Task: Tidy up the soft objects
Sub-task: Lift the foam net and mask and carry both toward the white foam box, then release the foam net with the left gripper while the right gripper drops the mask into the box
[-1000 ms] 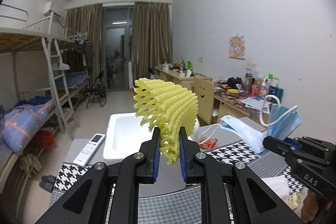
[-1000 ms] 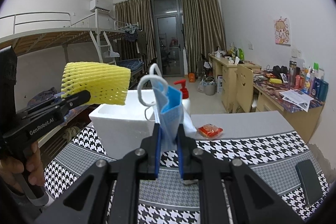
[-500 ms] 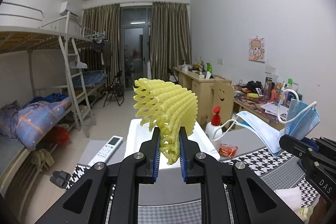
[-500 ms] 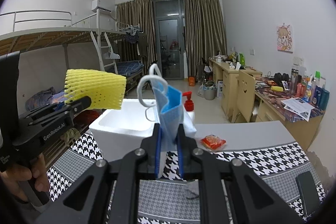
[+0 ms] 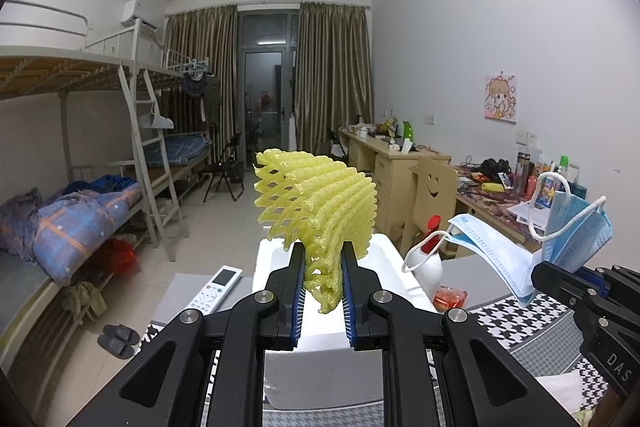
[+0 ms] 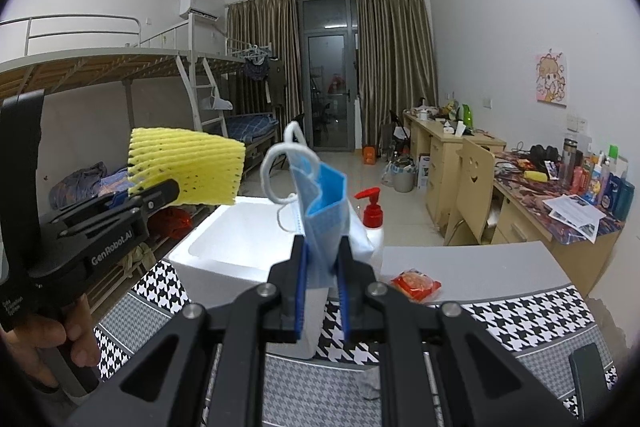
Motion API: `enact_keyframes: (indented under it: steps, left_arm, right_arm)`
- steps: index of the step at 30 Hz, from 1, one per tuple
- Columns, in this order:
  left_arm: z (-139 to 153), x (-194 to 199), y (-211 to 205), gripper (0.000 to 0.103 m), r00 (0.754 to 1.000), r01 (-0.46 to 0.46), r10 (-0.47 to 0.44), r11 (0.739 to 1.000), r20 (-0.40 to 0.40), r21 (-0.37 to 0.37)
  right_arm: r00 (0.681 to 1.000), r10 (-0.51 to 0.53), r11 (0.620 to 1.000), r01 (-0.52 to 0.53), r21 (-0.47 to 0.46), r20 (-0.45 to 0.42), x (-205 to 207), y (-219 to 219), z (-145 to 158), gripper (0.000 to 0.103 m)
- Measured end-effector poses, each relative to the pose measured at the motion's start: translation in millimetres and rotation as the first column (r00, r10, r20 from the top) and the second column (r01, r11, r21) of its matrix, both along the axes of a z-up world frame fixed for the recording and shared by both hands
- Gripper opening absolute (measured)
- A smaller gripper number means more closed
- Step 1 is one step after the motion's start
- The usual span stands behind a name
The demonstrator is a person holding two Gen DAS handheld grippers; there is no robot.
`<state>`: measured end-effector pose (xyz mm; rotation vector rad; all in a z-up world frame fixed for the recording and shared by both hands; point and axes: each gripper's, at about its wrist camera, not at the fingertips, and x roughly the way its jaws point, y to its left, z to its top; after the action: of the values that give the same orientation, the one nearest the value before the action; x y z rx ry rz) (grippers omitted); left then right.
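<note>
My left gripper [image 5: 322, 287] is shut on a yellow foam fruit net [image 5: 316, 205], held up in the air over a white foam box [image 5: 384, 263]. In the right wrist view the same net [image 6: 188, 167] shows at the left, above the box [image 6: 224, 247]. My right gripper [image 6: 322, 267] is shut on a folded blue face mask [image 6: 324, 203] with white ear loops, raised just in front of the box. The mask [image 5: 568, 227] also appears at the right of the left wrist view.
The box stands on a table with a houndstooth cloth [image 6: 520, 319]. Near it are a white pump bottle with a red top [image 6: 372, 215], a red snack packet [image 6: 416, 283], a white remote [image 5: 214, 289] and a dark phone [image 6: 586, 371]. Bunk beds stand left, desks right.
Both grippers have moved forward and slightly up with their loads. The left view has swung, bringing the pump bottle and box more to the centre. Neither grip has altered.
</note>
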<state>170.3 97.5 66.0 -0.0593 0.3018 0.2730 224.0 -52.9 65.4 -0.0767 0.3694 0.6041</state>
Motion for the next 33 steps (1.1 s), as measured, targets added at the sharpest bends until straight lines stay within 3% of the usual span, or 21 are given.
enact_keyframes:
  steps: [17,33]
  left_arm:
    - [-7,38,18,0.017,0.998,-0.042,0.042,0.999,-0.047,0.01]
    - [-27,76,28,0.017,0.99,0.002,-0.004,1.0,-0.14,-0.016]
  right_arm:
    - [1.0,-0.011,1.0,0.011,-0.014,0.006,23,22,2,0.017]
    - [0.999,-0.025,0.999,0.024,-0.041,-0.041,41,32,-3,0.017]
